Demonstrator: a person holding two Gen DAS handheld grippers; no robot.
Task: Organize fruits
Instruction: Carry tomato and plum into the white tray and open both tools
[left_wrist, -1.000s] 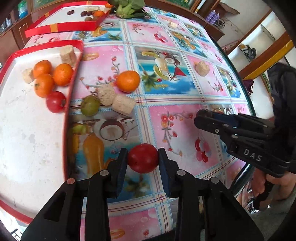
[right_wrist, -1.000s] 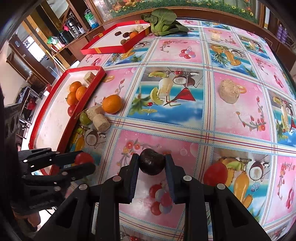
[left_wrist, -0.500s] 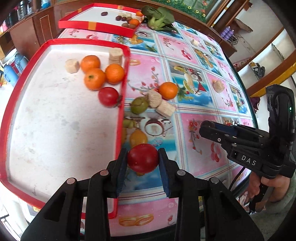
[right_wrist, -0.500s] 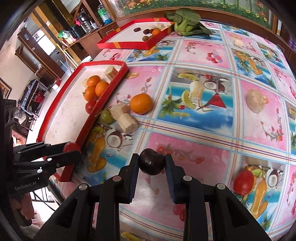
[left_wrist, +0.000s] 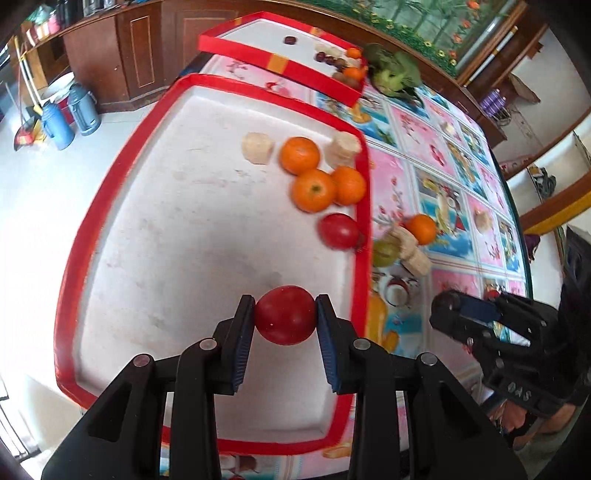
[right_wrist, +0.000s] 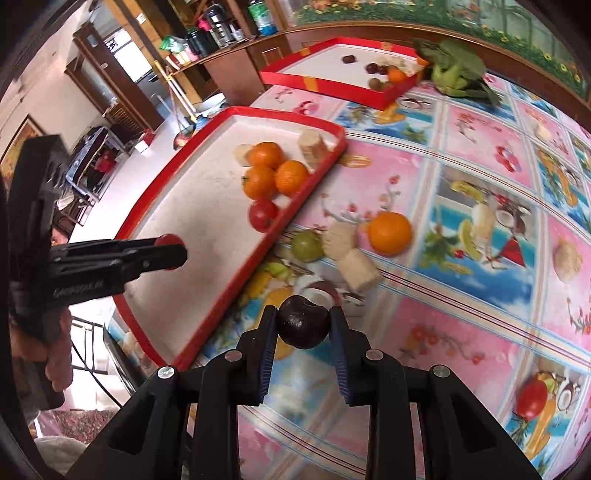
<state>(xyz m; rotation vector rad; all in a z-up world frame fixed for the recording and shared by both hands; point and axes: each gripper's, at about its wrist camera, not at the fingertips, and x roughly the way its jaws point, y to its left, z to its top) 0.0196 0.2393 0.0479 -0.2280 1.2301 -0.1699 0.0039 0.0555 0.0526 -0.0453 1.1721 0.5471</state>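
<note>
Carrying fruit leftward, we now hold the left gripper (left_wrist: 285, 317), clamped on a red tomato (left_wrist: 285, 314), above the near red tray (left_wrist: 92, 206); a second ago it hung over the tablecloth (right_wrist: 461, 325). Our right gripper (right_wrist: 303, 325), clamped on a dark plum (right_wrist: 303, 322), trails just right of the tray, so both drops look close.

Left tool (left_wrist: 284, 322) grips a tomato (left_wrist: 285, 314) over the near tray (left_wrist: 70, 258). Ahead-right in the tray: three oranges (left_wrist: 313, 189), another tomato (left_wrist: 339, 231). Right tool (right_wrist: 303, 329) grips a plum (right_wrist: 303, 327) over the tabletop (right_wrist: 461, 332), just right of the tray's edge. Second tray (right_wrist: 295, 79) far ahead.
</note>
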